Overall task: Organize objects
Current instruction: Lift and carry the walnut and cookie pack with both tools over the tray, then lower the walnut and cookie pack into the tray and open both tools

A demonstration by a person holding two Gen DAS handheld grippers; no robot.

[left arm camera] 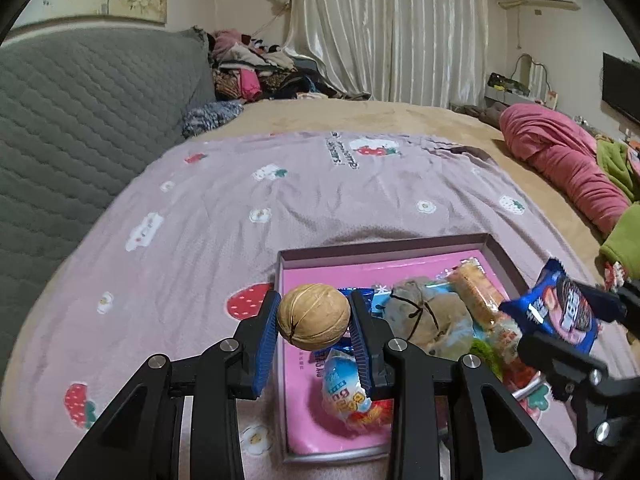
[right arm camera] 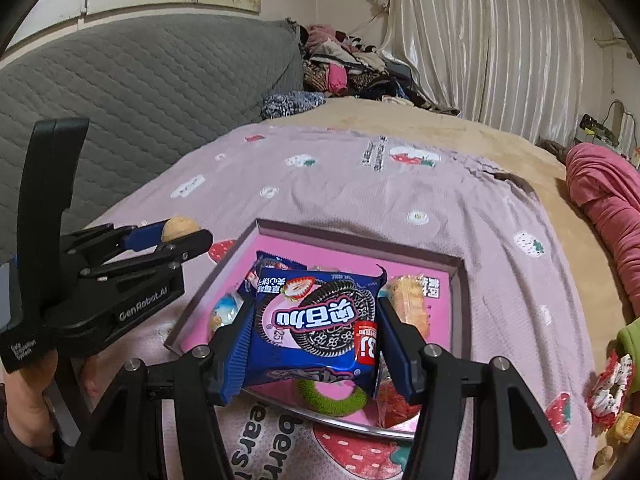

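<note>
Spread beneath both tongs: a pink strawberry-print blanket (left arm camera: 248,184). Ahead of and below them, on it: a shallow tray (right arm camera: 458,280) with a pink floor, littered with snack packets and a green ring (right arm camera: 332,398). Pinched in the right tongs (right arm camera: 310,344), above the tray: a blue cookie pack (right arm camera: 316,320). Clamped in the left tongs (left arm camera: 314,320), over the tray's left rim: a walnut (left arm camera: 314,316).
</note>
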